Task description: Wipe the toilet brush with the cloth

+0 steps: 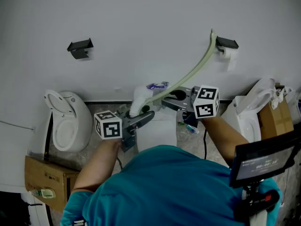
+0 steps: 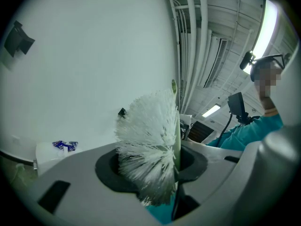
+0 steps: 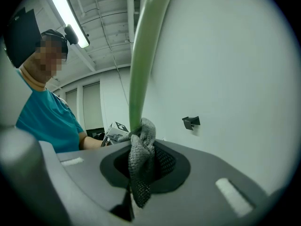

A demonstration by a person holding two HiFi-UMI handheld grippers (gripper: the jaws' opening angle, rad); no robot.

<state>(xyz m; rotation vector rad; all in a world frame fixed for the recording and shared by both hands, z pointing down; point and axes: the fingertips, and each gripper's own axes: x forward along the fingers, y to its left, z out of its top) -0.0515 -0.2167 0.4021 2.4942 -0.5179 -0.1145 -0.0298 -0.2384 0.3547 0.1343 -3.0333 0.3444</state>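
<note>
Head view: toilet brush (image 1: 140, 99) is up in front of the wall (image 1: 141, 18), white bristle end low, green handle (image 1: 193, 72) arcing up twd the wall.

Left gripper view: left gripper (image 2: 151, 171) clamped on the brush right by the bristles (image 2: 148, 135), wall behind.

Right gripper view: right gripper (image 3: 141, 173) pinching the grey cloth (image 3: 140, 161), which is bunched up agnst the handle, wall off to the side.

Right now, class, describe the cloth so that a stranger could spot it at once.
Before the white wall a green brush handle slants upward. The right gripper pinches the cloth against it: grey knitted mesh, unlike the white bristles in the left gripper.
</note>
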